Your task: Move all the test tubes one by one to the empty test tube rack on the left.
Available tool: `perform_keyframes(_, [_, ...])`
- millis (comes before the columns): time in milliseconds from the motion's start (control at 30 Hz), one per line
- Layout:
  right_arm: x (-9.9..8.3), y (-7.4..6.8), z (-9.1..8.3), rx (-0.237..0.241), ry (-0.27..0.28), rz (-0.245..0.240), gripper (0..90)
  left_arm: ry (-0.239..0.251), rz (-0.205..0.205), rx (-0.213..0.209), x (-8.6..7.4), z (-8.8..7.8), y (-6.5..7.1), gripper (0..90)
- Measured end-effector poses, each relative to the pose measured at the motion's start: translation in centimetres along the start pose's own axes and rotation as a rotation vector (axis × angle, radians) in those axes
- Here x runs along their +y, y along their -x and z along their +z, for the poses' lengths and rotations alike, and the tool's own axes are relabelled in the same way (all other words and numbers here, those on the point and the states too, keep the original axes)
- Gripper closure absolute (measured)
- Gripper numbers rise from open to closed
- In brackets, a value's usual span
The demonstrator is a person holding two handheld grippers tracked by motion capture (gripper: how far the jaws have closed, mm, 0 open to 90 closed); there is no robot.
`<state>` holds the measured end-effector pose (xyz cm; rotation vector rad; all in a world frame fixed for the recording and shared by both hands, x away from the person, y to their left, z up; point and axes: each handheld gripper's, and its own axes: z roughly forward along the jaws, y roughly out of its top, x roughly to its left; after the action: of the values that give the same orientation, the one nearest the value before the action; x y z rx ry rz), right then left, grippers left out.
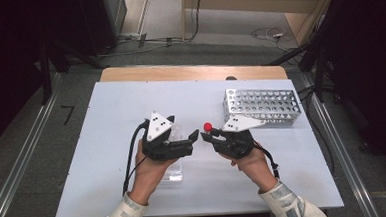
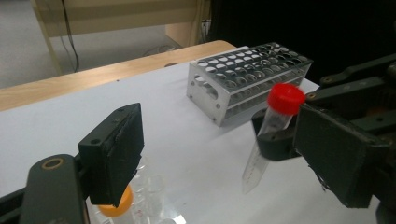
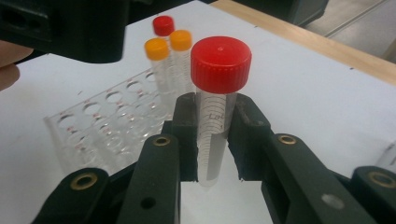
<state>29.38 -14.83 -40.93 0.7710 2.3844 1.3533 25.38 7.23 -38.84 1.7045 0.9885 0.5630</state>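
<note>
Red-capped test tube [image 3: 215, 112] is pinched upright between the right gripper's [image 3: 212, 140] jaws, above the white surface [image 1: 107, 143], near the metal rack [image 1: 263, 106]. Left gripper's [image 1: 195, 135] jaws are spread, empty.

My table [image 1: 115, 192] has a white top with a bare wooden strip [image 1: 189, 71] showing along its far edge. Near the far right corner I've got a metal tube rack [image 1: 262, 105] full of holes sitting flat on it. Closer to the near edge, left of middle, is a clear plastic rack [image 1: 174, 170], also right on the white top.
</note>
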Motion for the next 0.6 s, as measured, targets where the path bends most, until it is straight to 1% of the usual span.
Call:
perform_keyframes(67, [-0.1, -0.4, 0.1, 0.011, -0.007, -0.01, 70.7, 0.0, 0.003, -0.011, 0.0, 0.1, 0.4, 17.0])
perform_keyframes(100, [-0.1, -0.6, 0.2, 0.015, -0.011, -0.007, 70.7, -0.001, 0.007, -0.014, -0.1, 0.1, 0.6, 17.0])
perform_keyframes(133, [-0.2, -0.7, 0.2, 0.022, -0.011, -0.016, 70.7, -0.004, 0.013, -0.025, -0.1, 0.2, 0.8, 17.1])
perform_keyframes(200, [-0.2, -1.1, 0.3, 0.033, -0.015, -0.022, 70.7, -0.006, 0.018, -0.037, -0.1, 0.3, 1.1, 20.1])
perform_keyframes(233, [-0.1, -1.3, 0.3, 0.038, -0.016, -0.024, 70.6, -0.007, 0.02, -0.051, -0.1, 0.3, 1.2, 22.0])
perform_keyframes(300, [-0.1, -1.6, 0.3, 0.044, -0.017, -0.033, 70.6, -0.003, 0.021, -0.067, -0.2, 0.3, 1.4, 26.4])
perform_keyframes(333, [-0.1, -1.7, 0.4, 0.05, -0.017, -0.037, 70.7, 0.002, 0.027, -0.078, -0.2, 0.3, 1.5, 30.2])
perform_keyframes(400, [-0.1, -1.9, 0.4, 0.055, -0.013, -0.037, 70.7, 0.009, 0.035, -0.102, -0.2, 0.2, 1.7, 39.0])
perform_keyframes(467, [0.0, -2.0, 0.3, 0.056, -0.009, -0.037, 70.7, 0.007, 0.057, -0.125, -0.3, 0.3, 1.8, 48.7])
perform_keyframes(533, [0.0, -2.0, 0.2, 0.062, -0.004, -0.034, 70.7, -0.004, 0.066, -0.134, -0.4, 0.4, 1.9, 53.8])
perform_keyframes(600, [0.1, -2.1, 0.1, 0.064, -0.004, -0.034, 70.7, -0.007, 0.064, -0.136, -0.5, 0.5, 1.9, 56.8])
